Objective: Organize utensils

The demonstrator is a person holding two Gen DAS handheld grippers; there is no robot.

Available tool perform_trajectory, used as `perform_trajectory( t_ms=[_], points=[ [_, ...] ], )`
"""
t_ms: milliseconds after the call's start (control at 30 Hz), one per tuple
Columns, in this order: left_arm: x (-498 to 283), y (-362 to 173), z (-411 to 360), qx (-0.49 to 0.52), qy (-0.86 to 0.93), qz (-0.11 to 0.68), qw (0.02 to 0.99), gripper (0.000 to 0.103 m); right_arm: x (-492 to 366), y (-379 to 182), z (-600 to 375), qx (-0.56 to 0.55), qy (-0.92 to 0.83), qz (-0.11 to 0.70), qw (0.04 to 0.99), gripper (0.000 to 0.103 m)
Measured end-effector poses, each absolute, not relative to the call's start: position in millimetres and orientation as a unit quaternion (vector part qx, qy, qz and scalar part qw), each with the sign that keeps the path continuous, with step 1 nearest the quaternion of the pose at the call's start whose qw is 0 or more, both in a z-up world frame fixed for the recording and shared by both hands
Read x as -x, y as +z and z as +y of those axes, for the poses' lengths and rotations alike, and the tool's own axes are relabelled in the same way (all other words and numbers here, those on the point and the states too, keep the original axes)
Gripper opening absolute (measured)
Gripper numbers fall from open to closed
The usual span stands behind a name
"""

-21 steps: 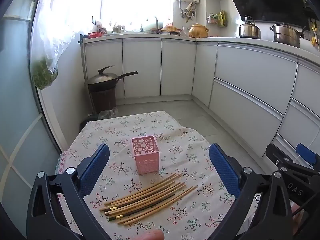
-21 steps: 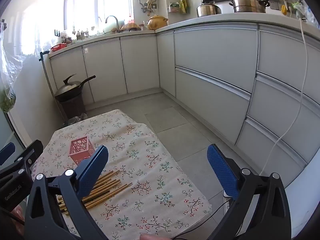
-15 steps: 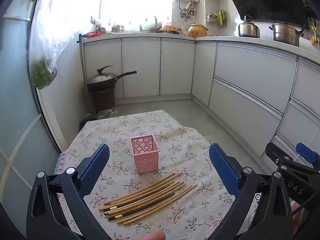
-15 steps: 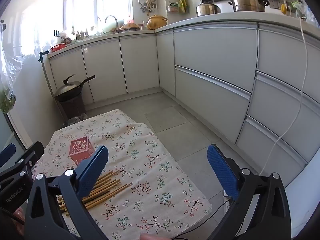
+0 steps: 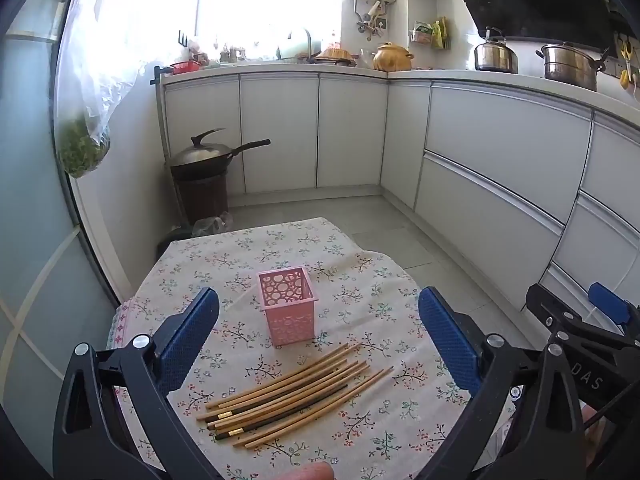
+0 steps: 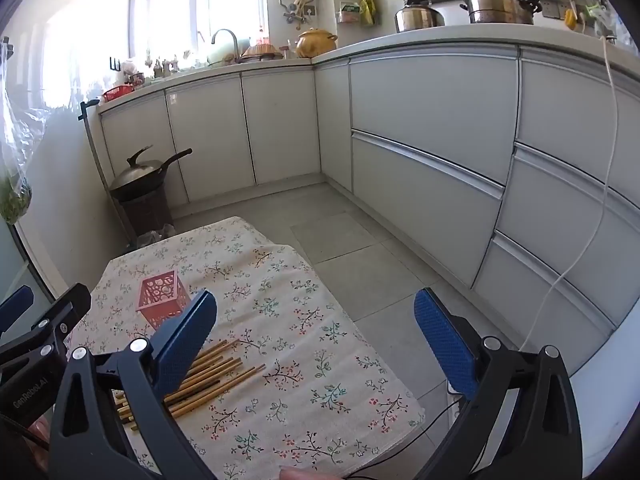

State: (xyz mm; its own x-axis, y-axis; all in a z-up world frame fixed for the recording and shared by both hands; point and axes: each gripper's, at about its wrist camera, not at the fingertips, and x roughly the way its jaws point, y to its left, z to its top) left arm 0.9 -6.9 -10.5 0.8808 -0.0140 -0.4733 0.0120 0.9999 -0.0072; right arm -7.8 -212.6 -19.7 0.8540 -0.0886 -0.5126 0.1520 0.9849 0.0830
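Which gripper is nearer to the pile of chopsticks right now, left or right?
Left. The left gripper hovers open with the chopsticks centred just beyond its fingers. The right gripper hangs open off to their right, over bare tablecloth and the table edge.

We counted one pink holder (image 5: pixel 287 306), about ten chopsticks (image 5: pixel 288 394) in one loose bundle, one floral tablecloth (image 5: pixel 248 252), two grippers, one wok (image 5: pixel 208 156), one kettle (image 5: pixel 495 56), one steel pot (image 5: pixel 568 65), and one clay pot (image 5: pixel 392 57)
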Motion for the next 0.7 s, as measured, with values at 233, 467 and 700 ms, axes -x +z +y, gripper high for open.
perform_trajectory(
  t_ms=[233, 467, 700],
  points=[
    [-3, -10, -4, 0.003, -0.006, 0.245, 0.970, 0.096, 6, -18, -212, -0.055, -0.060, 0.265, 0.961, 0.096],
    [-5, -11, -2, 0.004, -0.003, 0.247, 0.969, 0.096, 6, -18, -214, -0.055, -0.061, 0.266, 0.960, 0.096],
    [-7, -11, 0, 0.006, -0.001, 0.249, 0.968, 0.096, 5, -19, -214, -0.055, -0.061, 0.268, 0.960, 0.096]
  ],
)
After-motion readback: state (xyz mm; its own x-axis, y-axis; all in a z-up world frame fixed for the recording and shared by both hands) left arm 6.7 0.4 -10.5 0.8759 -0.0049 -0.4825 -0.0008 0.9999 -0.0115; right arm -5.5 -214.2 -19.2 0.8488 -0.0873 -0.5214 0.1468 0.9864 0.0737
